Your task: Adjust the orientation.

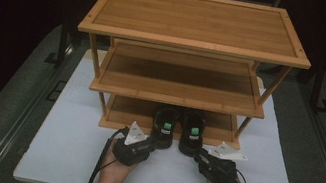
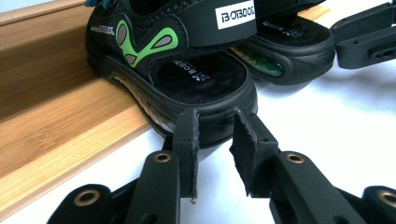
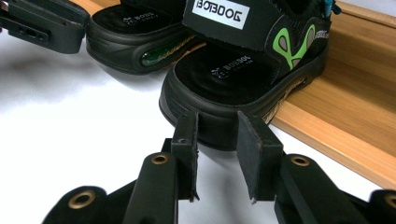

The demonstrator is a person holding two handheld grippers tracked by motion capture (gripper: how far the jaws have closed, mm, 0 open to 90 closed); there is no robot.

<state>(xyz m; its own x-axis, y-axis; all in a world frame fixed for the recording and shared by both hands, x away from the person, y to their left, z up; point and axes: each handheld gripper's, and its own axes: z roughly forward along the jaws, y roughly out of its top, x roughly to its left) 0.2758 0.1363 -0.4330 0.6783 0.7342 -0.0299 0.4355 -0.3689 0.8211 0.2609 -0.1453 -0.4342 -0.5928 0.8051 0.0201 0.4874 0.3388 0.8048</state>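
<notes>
Two black sandals with green marks stand side by side on the bottom shelf (image 1: 115, 122) of a wooden rack, heels hanging over its front edge. My left gripper (image 1: 156, 143) points at the heel of the left sandal (image 1: 164, 125). In the left gripper view the gripper (image 2: 215, 128) is open by a narrow gap, its tips right at the heel of that sandal (image 2: 201, 84), with nothing between them. My right gripper (image 1: 200, 155) faces the right sandal (image 1: 193, 131). In the right gripper view it (image 3: 219, 128) is likewise open at that sandal's heel (image 3: 224, 74).
The three-tier rack (image 1: 198, 21) stands on a white table (image 1: 69, 151); its top and middle shelves carry nothing. Each gripper view also shows the other sandal (image 2: 289, 46) (image 3: 126, 28) and the other gripper (image 2: 369, 37) (image 3: 42, 23) beside it. Dark floor surrounds the table.
</notes>
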